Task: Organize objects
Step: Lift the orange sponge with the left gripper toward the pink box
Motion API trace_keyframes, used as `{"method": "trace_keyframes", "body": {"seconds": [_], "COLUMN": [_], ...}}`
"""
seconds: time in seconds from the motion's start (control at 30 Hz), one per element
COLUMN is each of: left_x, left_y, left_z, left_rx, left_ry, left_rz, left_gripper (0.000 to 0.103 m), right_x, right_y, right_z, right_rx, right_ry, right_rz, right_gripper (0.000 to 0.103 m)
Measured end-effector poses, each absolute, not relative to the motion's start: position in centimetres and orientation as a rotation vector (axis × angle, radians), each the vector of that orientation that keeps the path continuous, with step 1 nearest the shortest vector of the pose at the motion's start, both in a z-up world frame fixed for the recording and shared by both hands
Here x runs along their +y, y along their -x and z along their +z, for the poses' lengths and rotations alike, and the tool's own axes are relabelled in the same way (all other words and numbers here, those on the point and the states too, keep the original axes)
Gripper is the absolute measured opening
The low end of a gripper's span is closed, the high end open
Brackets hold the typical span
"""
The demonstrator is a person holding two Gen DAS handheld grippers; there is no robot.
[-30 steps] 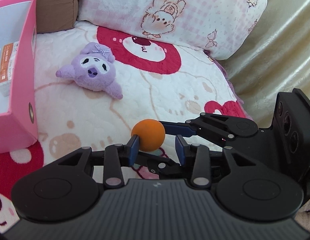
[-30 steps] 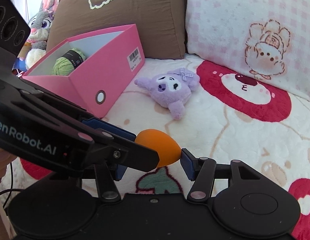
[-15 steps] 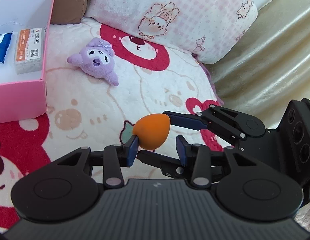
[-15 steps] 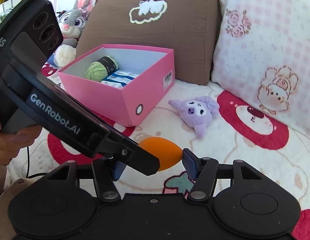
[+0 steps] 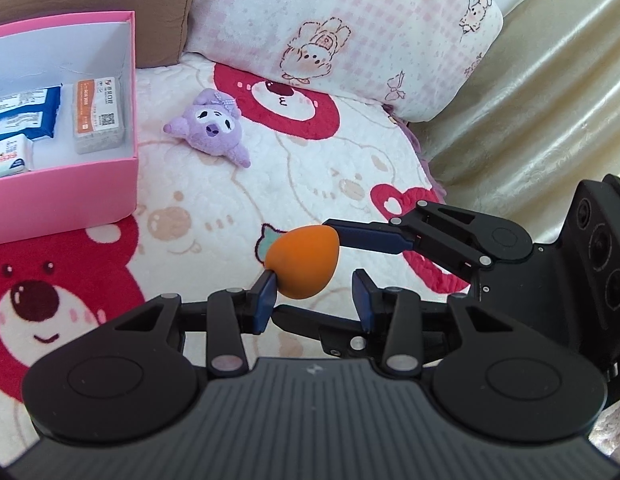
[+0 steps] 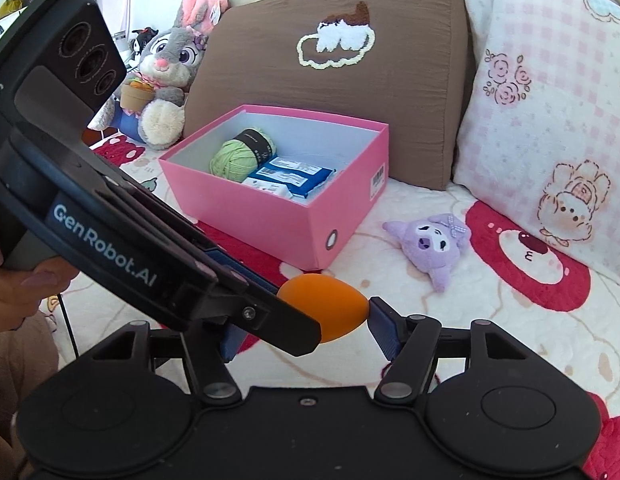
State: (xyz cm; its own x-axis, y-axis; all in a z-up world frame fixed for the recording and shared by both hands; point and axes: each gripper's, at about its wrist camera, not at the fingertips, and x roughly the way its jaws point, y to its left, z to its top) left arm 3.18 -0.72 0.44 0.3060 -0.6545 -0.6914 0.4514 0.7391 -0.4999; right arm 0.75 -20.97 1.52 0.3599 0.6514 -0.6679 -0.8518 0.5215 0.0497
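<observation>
An orange egg-shaped sponge (image 5: 301, 261) is held in the air above the bed. My right gripper (image 6: 310, 330) is shut on the orange sponge (image 6: 324, 306), one pad on each end. My left gripper (image 5: 313, 295) is open around the same sponge; its left pad touches it and its right pad stands apart. A small purple plush (image 5: 212, 130) lies on the blanket beyond, also in the right wrist view (image 6: 432, 242). An open pink box (image 6: 282, 216) sits to the left and holds green yarn (image 6: 240, 154) and packets.
The pink box (image 5: 70, 192) holds an orange-labelled pack (image 5: 98, 116) and blue packets (image 5: 26, 114). A brown pillow (image 6: 334, 80) and a pink checked pillow (image 6: 550, 100) line the back. A grey bunny plush (image 6: 166, 80) sits far left. A beige curtain (image 5: 530, 100) hangs right of the bed.
Both grippers have risen with the orange sponge, so the box interior now shows. The left gripper's right pad stands further off the sponge than before.
</observation>
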Motion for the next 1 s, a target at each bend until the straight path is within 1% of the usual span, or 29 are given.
{"method": "trace_keyframes", "body": {"seconds": [0.17,0.3,0.6,1.0], "left_x": [0.5,2.0,4.7,8.1], "left_y": [-2.5,-2.2,-1.5,-2.5], "left_z": [1.8,2.9,6.2,8.4], "left_rx": [1.024,1.025,0.96,0.934], "left_ry": [0.206,0.242,0.221,0.216], "left_rz": [-0.724,-0.732,-0.703,-0.639], "left_gripper": [0.039,0.039,0.039,0.039], "right_x": [-20.2,-19.4,-16.9,-12.7], "right_y": [0.0,0.9,1.6,0.5], "right_z": [2.6,4.0,6.8,7.6], "right_rx": [0.717,0.687,0.669,0.715], "right_ry": [0.306,0.34,0.338,0.293], "right_rz": [1.004,1.031,1.074,1.112], "right_gripper": [0.071,0.072,0.073,0.073]}}
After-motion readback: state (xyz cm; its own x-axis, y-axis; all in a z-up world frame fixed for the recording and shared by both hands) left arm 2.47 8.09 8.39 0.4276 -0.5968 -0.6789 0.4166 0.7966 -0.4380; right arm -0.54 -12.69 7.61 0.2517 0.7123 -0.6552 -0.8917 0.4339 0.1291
